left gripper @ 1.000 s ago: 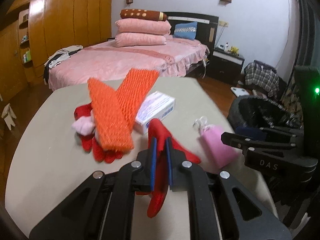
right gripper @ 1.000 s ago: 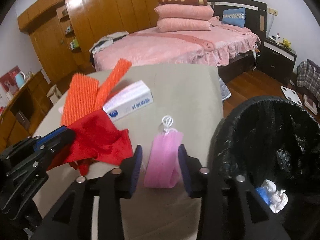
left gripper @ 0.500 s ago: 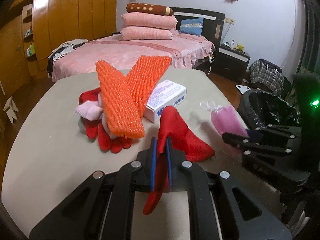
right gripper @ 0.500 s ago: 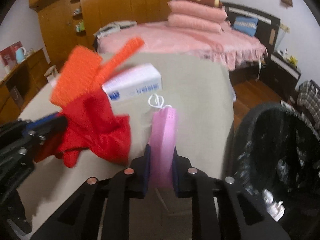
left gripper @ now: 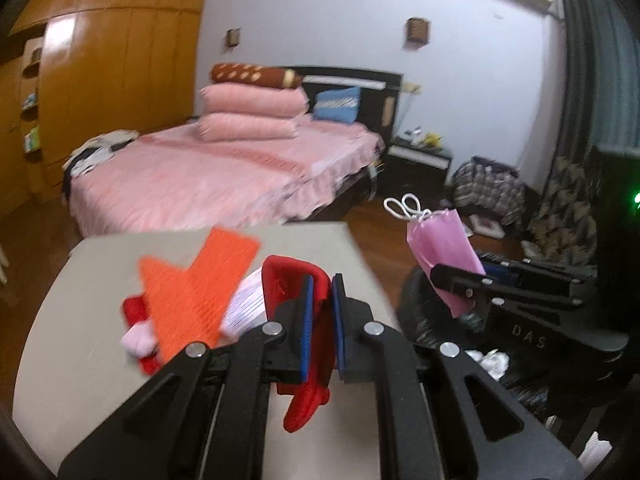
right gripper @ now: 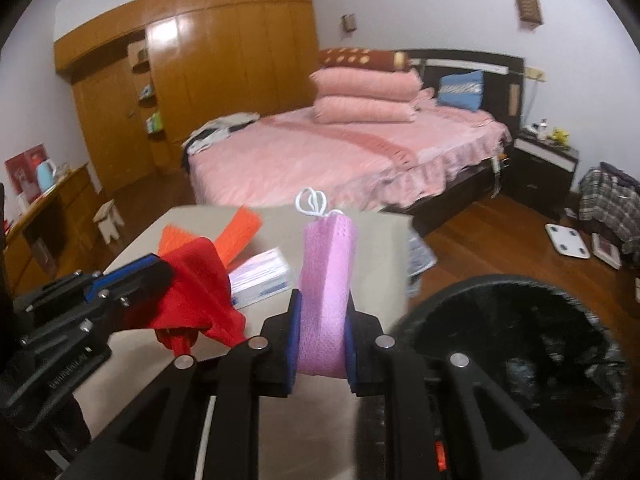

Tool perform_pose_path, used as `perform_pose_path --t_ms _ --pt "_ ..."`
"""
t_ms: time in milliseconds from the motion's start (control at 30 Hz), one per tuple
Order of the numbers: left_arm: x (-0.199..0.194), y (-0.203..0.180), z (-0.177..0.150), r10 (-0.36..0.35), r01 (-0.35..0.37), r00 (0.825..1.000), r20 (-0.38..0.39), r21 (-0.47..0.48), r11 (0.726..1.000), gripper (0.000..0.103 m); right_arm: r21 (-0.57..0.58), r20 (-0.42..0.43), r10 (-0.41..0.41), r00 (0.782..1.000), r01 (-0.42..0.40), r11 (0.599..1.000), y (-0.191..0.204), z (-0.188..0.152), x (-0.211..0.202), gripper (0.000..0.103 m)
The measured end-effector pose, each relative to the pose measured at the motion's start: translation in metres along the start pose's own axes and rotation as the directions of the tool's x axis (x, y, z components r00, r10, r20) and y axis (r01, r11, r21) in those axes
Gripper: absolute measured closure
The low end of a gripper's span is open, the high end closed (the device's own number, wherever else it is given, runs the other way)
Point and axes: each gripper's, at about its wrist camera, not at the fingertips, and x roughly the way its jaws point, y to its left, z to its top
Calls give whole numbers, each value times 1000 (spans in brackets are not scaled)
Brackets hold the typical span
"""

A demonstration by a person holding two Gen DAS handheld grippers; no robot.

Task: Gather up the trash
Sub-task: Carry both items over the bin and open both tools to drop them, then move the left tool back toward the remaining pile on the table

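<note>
On the left of the beige table [left gripper: 100, 300] lies a heap that is not yet cleared: two orange strips [left gripper: 196, 288] of ribbed foam netting, crossed over one another, a bit of pale pink fluff [left gripper: 138, 342] and red fabric beneath them, and a flat white box [right gripper: 260, 276] with blue print just beside. They look light and soft, apart from the stiff-cornered box.

The left gripper [left gripper: 320, 312] has its blue-padded fingers pressed together on a red cloth [left gripper: 304, 392], pinching it near a fold, so that the limp fabric droops below the jaws and clear of the tabletop. It looks like a soft knit that will sag wherever it is not gripped.

To the right, the right gripper [right gripper: 322, 340] pinches a pink mask [right gripper: 326, 276] folded into a narrow upright roll, white ear loops [right gripper: 312, 200] sticking out on top. Its dimpled non-woven fabric is squeezed at the lower end, which seems to keep the roll from unfolding.

Furthest right stands the bin [right gripper: 520, 292], round, lined with crinkled black plastic, some white crumpled paper at the bottom. Both items are probably held up for carrying across to it.
</note>
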Motion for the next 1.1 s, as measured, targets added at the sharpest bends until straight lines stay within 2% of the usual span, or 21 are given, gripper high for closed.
perform_pose_path --t_ms 200,500,533,567,600,633,667,733,800,833,900,967,1100 --pt "8 -52 23 -138 137 990 32 22 990 94 47 37 -109 993 108 993 -51 7 -37 84" --pt "41 -144 35 -316 314 949 12 82 946 94 110 55 -271 961 263 958 -125 1 -75 83" --pt "48 -152 33 -323 322 946 -1 89 942 92 117 53 -289 956 282 952 -135 -1 -78 79" --pt "53 -158 31 -327 327 945 -12 90 941 84 119 50 -305 951 298 947 -139 -4 -80 77" --pt "60 -163 28 -338 339 941 -31 88 937 67 122 45 -322 946 315 941 -144 -6 -81 66" --pt "66 -165 25 -339 341 940 -46 84 936 60 126 39 -339 940 332 935 -150 -9 -82 55" --pt "69 -166 20 -326 329 944 -56 81 941 54 132 36 -352 935 344 930 -154 -13 -83 48" --pt "71 -159 15 -307 312 949 -76 75 947 51 145 35 -373 927 364 920 -160 -18 -86 17" --pt "67 -145 6 -264 270 961 -85 78 960 34 155 41 -385 922 374 914 -161 -24 -91 12" --pt "63 -136 4 -244 250 966 -83 82 965 31 158 41 -377 925 367 917 -160 -27 -91 8" --pt "55 -121 -2 -190 198 978 -80 97 976 22 168 49 -356 933 344 924 -157 -29 -91 6" --pt "43 -101 -8 -137 144 987 -80 95 985 17 176 55 -330 942 316 932 -148 -31 -88 6" --pt "16 -57 -24 -20 27 996 -87 69 997 14 159 47 -251 967 241 957 -120 -32 -74 6"
